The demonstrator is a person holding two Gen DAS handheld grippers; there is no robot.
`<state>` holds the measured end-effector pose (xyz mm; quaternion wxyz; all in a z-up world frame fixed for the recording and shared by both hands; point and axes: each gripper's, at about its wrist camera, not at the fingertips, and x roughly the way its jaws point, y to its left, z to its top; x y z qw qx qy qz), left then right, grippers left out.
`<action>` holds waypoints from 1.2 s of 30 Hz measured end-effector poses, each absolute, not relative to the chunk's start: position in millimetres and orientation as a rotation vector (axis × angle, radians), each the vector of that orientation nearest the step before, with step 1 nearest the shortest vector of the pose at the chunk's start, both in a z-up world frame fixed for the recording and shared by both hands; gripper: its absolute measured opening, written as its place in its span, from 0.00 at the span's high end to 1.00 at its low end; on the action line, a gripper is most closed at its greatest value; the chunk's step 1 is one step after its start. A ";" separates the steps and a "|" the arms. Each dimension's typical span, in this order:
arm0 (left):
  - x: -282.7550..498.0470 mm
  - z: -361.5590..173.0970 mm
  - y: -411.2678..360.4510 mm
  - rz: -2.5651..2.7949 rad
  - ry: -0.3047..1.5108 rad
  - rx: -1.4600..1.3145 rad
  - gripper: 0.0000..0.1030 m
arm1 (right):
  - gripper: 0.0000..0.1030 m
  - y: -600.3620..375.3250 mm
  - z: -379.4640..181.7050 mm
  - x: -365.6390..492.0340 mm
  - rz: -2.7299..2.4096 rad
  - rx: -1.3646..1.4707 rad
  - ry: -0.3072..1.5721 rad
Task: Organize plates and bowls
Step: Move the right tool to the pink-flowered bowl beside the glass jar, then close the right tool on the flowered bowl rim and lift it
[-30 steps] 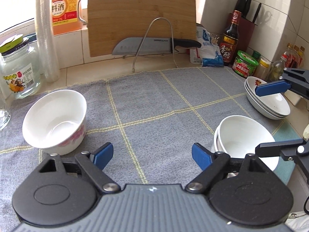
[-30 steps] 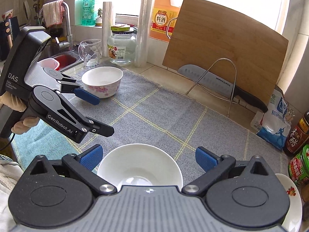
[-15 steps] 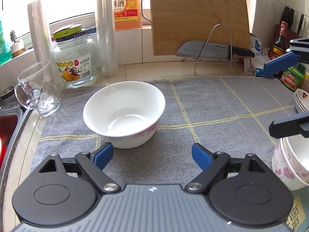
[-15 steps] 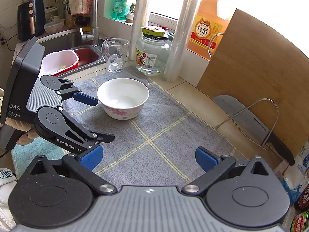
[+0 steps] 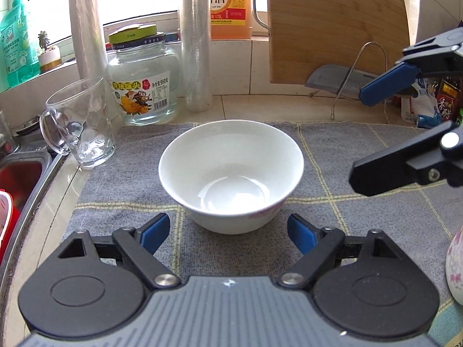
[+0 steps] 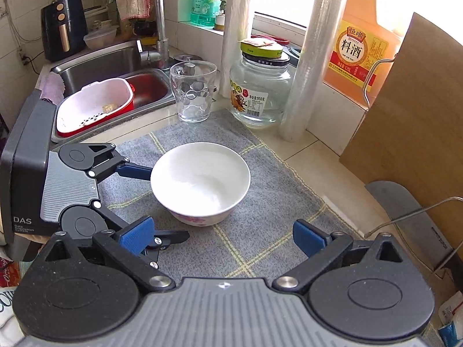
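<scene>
From the left wrist view we see the white bowl [image 5: 231, 175] standing upright on the grey checked mat [image 5: 361, 217], just ahead of our left claw [image 5: 228, 232]. Its blue pads [image 5: 154, 232] stand wide on either side of the bowl's near wall, apart from it, with nothing between them. This view alone shows the edge of a second, flower-patterned bowl [image 5: 455, 271] at the far right, cut off by the frame. It also shows our right claw [image 5: 373, 133] coming in from the right, one blue pad high and one black finger lower, well spread and empty, beside the bowl and short of it.

The right wrist view gives us what the first does not: the sink [image 6: 115, 66] with its tap [image 6: 159, 29], a red and white colander basket [image 6: 95, 107] in the basin, and a black air fryer [image 6: 62, 27] on the far corner. Here the bowl [image 6: 201, 182] shows a pink floral band low on its outer wall. Our right claw [image 6: 228, 238] looks steeply down with its pads wide, the bowl ahead of it and not touched. The left claw [image 6: 144, 199] reaches in from the left, tilted on its side, with its upper blue pad close against the bowl's rim; we cannot tell whether it touches.

Both views share the glass mug [image 5: 78, 121], the labelled jar [image 5: 141, 78] and the cutting board [image 5: 335, 26] at the back of the desk [image 5: 260, 107].
</scene>
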<state>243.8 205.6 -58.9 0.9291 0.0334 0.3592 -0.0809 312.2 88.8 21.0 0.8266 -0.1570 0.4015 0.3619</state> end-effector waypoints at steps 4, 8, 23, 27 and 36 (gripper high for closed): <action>244.7 -59.0 203.9 -0.153 0.722 0.065 0.14 | 0.00 100.0 16.2 323.6 0.790 -0.333 0.854; 245.7 -58.9 202.7 -0.147 0.708 0.068 0.15 | 0.00 111.2 10.5 334.2 0.816 -0.342 0.856; 249.8 -58.6 202.9 -0.159 0.670 0.072 0.15 | 0.15 129.1 -19.0 375.9 0.847 -0.286 0.956; 249.9 -58.8 203.5 -0.165 0.664 0.074 0.15 | 0.18 130.3 -23.4 381.3 0.853 -0.263 0.971; 250.7 -59.1 203.8 -0.169 0.664 0.070 0.15 | 0.20 138.2 -25.6 387.6 0.874 -0.250 0.975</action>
